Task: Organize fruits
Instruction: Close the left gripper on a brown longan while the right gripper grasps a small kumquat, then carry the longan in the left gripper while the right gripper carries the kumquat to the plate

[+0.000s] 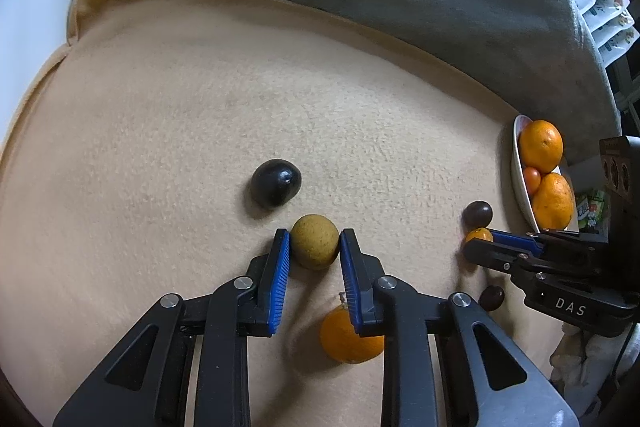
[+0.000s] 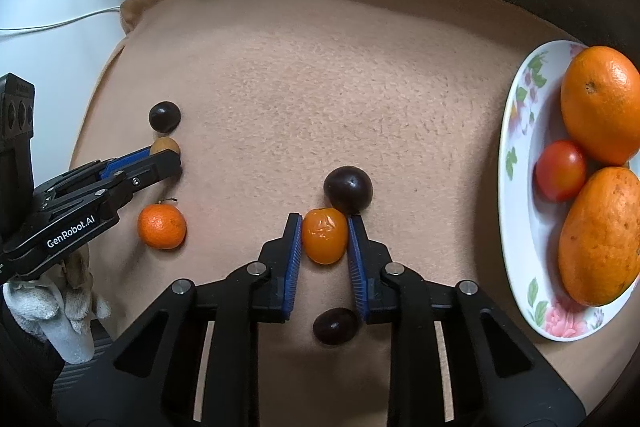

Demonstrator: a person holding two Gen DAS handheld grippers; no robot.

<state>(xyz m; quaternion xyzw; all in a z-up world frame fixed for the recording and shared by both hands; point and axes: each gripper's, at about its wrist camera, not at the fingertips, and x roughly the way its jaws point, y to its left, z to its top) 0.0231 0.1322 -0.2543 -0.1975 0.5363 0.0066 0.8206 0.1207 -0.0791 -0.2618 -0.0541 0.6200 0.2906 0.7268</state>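
Blue-padded left hand-held gripper (image 1: 315,241) pinches a brownish-yellow fruit (image 1: 314,242); right hand-held gripper (image 2: 325,233) seemingly pinches a small orange fruit (image 2: 325,241).

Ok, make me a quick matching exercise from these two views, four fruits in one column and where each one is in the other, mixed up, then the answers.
1. brownish-yellow fruit
2. wrinkled orange fruit
3. red tomato
4. stemmed mandarin

A. on the floral plate
B. loose on the blanket
C. between the left gripper pads
D. between the right gripper pads

Pairs: 1-C, 2-D, 3-A, 4-B
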